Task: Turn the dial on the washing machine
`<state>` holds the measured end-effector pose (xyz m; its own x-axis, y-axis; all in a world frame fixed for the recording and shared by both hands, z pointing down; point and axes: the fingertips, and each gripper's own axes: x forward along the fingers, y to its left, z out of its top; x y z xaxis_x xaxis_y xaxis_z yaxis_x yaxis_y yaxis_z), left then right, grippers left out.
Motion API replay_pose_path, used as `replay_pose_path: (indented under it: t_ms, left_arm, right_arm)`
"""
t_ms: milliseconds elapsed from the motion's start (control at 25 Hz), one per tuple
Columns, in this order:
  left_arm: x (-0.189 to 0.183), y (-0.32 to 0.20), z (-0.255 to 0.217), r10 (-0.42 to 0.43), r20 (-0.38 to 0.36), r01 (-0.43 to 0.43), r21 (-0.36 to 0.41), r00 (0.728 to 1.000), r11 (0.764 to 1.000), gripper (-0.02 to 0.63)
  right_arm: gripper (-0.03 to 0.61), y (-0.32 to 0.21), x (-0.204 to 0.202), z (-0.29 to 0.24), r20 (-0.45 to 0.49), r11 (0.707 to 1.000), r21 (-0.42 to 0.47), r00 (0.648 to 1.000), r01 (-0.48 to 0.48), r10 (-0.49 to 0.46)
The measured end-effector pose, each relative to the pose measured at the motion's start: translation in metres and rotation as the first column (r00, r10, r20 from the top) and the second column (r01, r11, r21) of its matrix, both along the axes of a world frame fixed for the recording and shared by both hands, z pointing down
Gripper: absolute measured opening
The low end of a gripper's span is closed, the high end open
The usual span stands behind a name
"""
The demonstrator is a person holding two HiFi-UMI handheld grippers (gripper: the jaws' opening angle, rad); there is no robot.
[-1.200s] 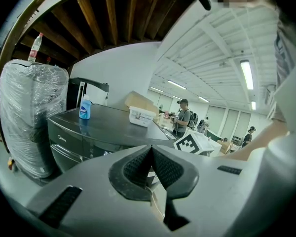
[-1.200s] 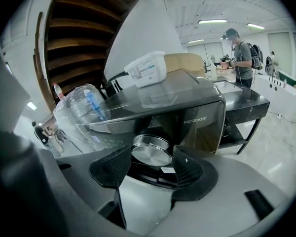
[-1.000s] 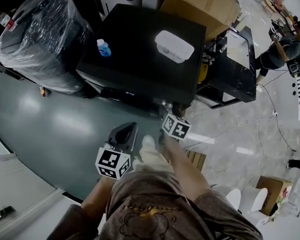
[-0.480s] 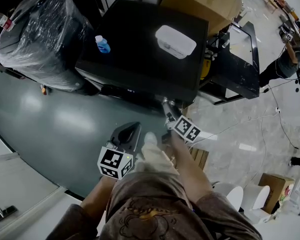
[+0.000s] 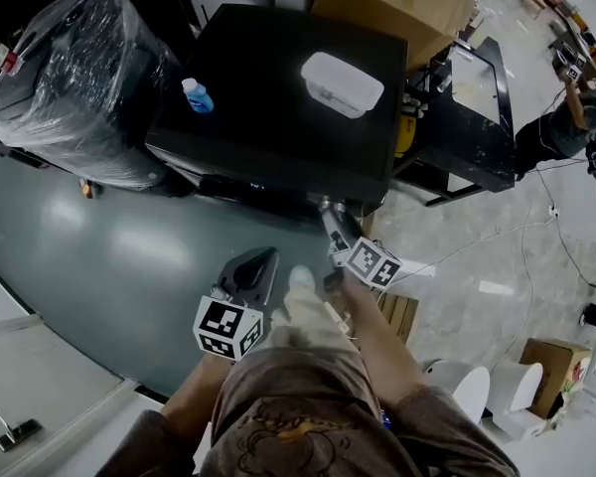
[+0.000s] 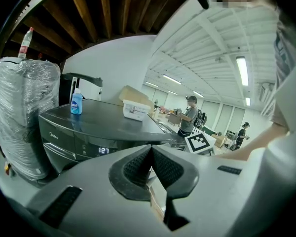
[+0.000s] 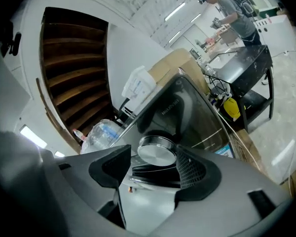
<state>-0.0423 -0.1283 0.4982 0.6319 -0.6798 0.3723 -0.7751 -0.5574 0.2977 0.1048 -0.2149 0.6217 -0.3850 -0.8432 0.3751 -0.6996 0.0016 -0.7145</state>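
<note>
One silver dial point(image 7: 157, 152) on the washing machine point(image 7: 187, 113) sat pinched between the right gripper's point(image 7: 153, 158) two wide-set fingers point(image 7: 191, 169). The left gripper's point(image 6: 151, 153) two fingers point(image 6: 170, 171) were pressed together, empty; beyond them stood one blue bottle point(image 6: 76, 103) and one white box point(image 6: 135, 109)

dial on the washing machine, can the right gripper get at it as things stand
Probably yes: the dial sits between the right gripper fingers, which seem to press on its rim, with nothing in the way.

head view | dial point(image 7: 157, 152) hidden behind right tool point(image 7: 152, 156) | washing machine point(image 5: 278, 87) front panel mostly out of sight
</note>
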Motion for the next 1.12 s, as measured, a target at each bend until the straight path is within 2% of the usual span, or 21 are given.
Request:
replay_pose_path:
  t_ms: [240, 440, 680, 880, 1120]
  left_arm:
    - [0.0, -0.003, -0.021, 0.002, -0.034, -0.001, 0.025, 0.999, 1.0, 0.0]
    - [0.001, -0.011, -0.054, 0.017, -0.073, -0.012, 0.066, 0.997, 0.998, 0.0]
    - [-0.002, -0.008, -0.095, 0.057, -0.126, -0.046, 0.094, 0.99, 0.995, 0.0]
    - [-0.005, 0.005, -0.112, 0.076, -0.136, -0.065, 0.085, 0.988, 0.994, 0.0]
    - [-0.019, 0.021, -0.121, 0.057, -0.115, -0.045, 0.109, 0.992, 0.993, 0.0]
  right_arm:
    - [0.262, 0.017, 0.0, -0.042, -0.089, 0.994, 0.061, 0.993, 0.089, -0.083]
    - [0.262, 0.023, -0.006, -0.105, -0.182, 0.97, 0.16, 0.971, 0.182, -0.152]
    - [0.262, 0.046, -0.021, -0.181, -0.307, 0.912, 0.274, 0.926, 0.305, -0.218]
    - [0.262, 0.084, -0.036, -0.212, -0.387, 0.859, 0.26, 0.862, 0.442, -0.327]
    - [0.262, 0.125, -0.041, -0.239, -0.44, 0.82, 0.304, 0.835, 0.485, -0.331]
